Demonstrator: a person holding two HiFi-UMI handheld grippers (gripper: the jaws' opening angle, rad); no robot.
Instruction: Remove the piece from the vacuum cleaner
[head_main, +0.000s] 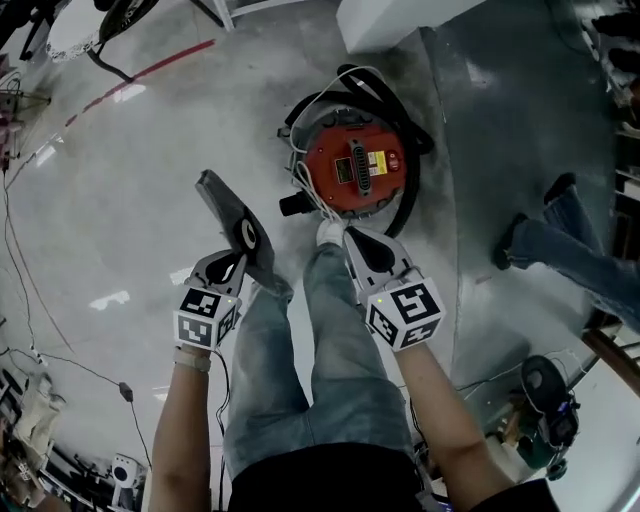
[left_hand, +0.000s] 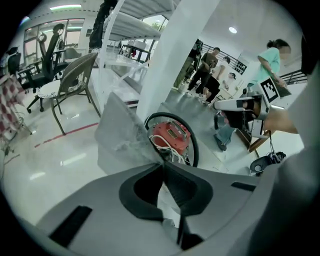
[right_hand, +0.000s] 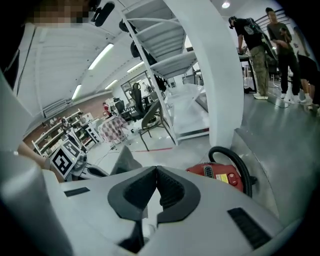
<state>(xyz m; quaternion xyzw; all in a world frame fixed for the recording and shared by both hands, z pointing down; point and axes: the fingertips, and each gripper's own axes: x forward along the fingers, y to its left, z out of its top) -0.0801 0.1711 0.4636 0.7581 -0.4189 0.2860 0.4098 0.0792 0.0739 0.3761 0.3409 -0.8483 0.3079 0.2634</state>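
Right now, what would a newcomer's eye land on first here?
First the red vacuum on the floor, with a black hose coiled round it, just ahead of the person's feet. Next the left gripper, shut on a flat grey piece to the left of the vacuum. The right gripper is shut and empty, close by the vacuum.

Glossy pale grey floor (head_main: 120, 200) carries a red tape line (head_main: 150, 76) at eleven o'clock; a white square pillar (head_main: 385, 22) stands at twelve.

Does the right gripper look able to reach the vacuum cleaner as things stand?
Probably yes: the right gripper, jaws shut and empty, points toward the vacuum cleaner with nothing in between.
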